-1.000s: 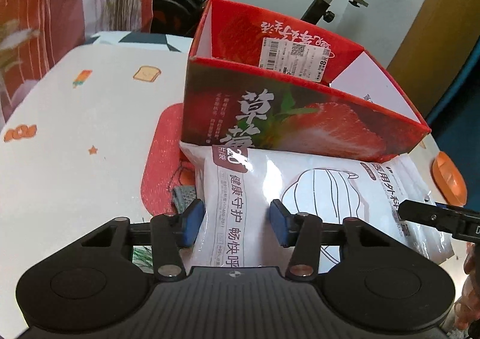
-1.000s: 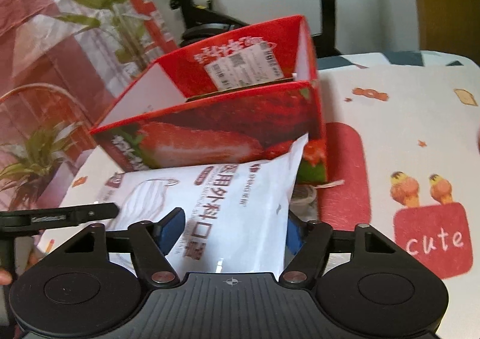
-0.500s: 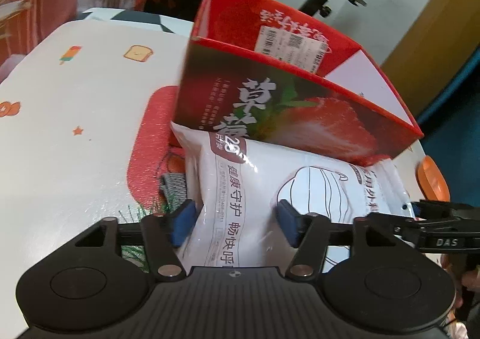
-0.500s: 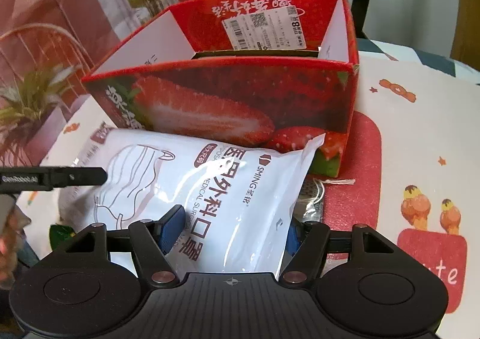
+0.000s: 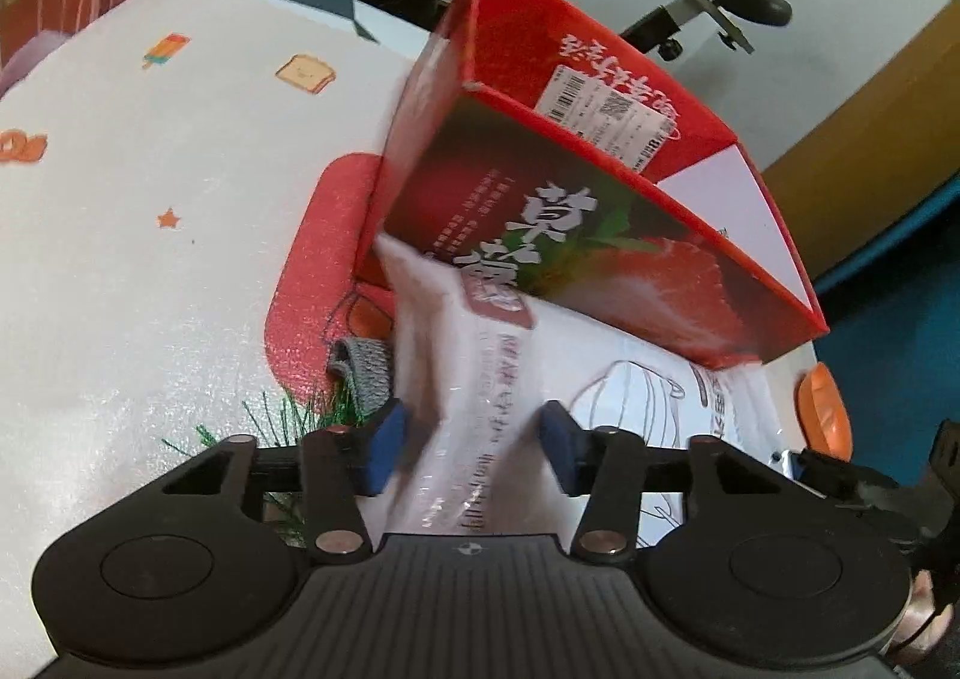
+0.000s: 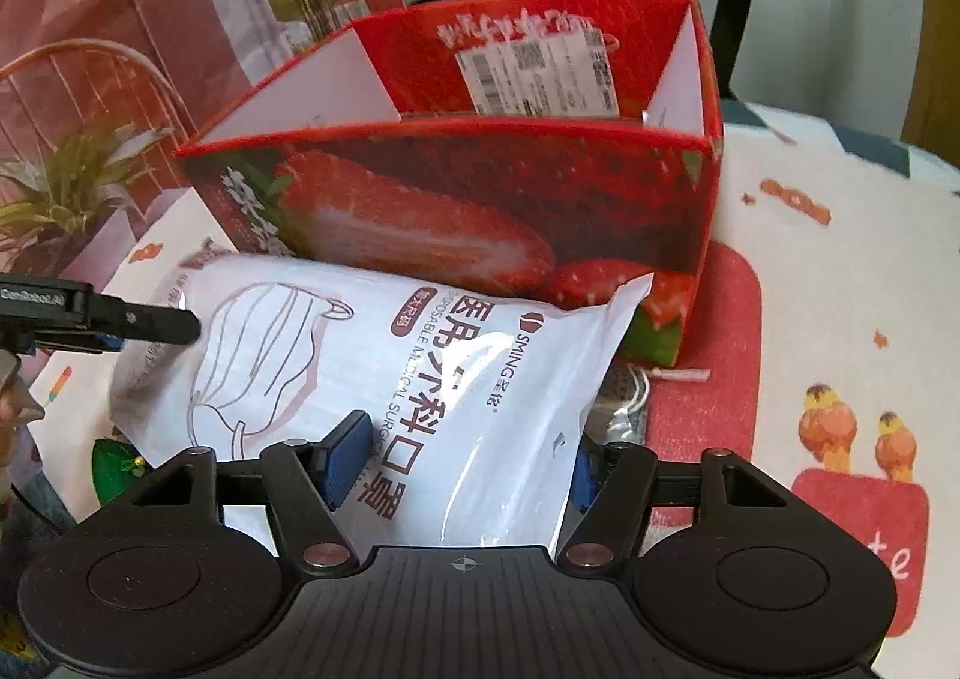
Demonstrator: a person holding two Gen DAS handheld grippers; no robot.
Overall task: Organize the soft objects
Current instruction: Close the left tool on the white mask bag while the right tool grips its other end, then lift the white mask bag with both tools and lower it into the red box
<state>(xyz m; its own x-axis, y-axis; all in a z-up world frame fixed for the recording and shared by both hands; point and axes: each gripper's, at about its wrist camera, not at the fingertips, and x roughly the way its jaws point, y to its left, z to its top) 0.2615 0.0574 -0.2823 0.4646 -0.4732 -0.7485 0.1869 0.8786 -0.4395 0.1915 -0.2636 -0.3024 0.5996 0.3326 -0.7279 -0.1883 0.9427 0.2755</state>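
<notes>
Your table (image 5: 150, 235) is the biggest thing here, with a white cover full of little pictures: toast, a star, a red patch. Behind its far edge stand an exercise bike (image 5: 729, 9) and a red patterned curtain (image 6: 120, 18).

The red strawberry box (image 6: 480, 211) sits toward the far side of the table. It is open on top. You can see a white label stuck on its inside back wall; the bottom is hidden, so you cannot tell what is in it.

The white mask bag (image 6: 390, 373) lies in front of the box, its far edge touching the box's front wall.

Your left claw (image 5: 471, 448) has one end of the bag between its blue pads, and your right claw (image 6: 462, 460) has the other end. Both are closing on it.

Only the left view shows a grey cloth strip (image 5: 363, 379) poking out beside the bag. Only the right view shows the "cute" patch (image 6: 864, 529) with two birds, and a green plant (image 6: 66, 187).
</notes>
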